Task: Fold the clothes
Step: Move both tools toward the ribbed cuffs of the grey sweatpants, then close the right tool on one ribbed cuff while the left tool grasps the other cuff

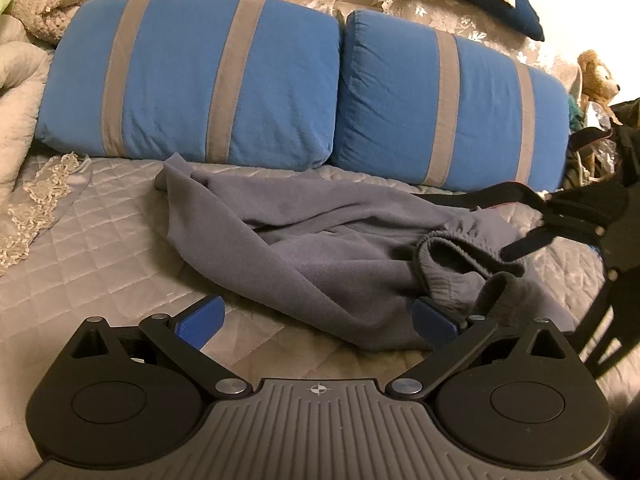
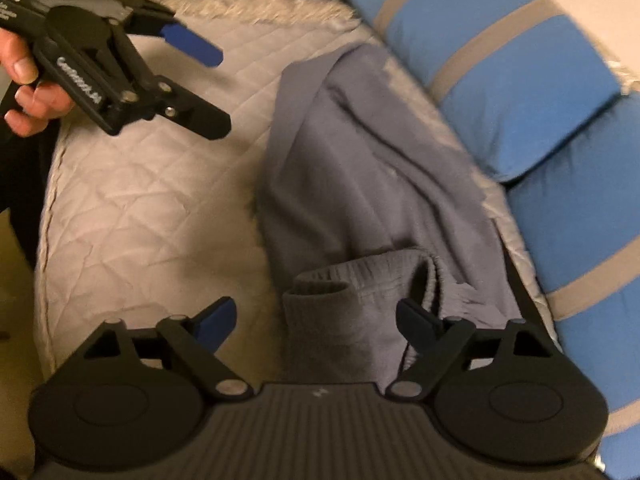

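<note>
Grey-blue sweatpants lie crumpled on the quilted bed cover, legs running toward the cushions. Their elastic waistband is bunched and folded over at the near end. My left gripper is open, hovering just short of the pants' near edge, with its right pad beside the cloth. My right gripper stands open over the waistband. The band lies between its jaws, and its right finger is against the folded rim, without a visible squeeze.
Two blue cushions with grey stripes line the far side of the bed. A beige blanket is heaped at the far left, and a teddy bear sits at the far right. A hand holds the left gripper near the bed edge.
</note>
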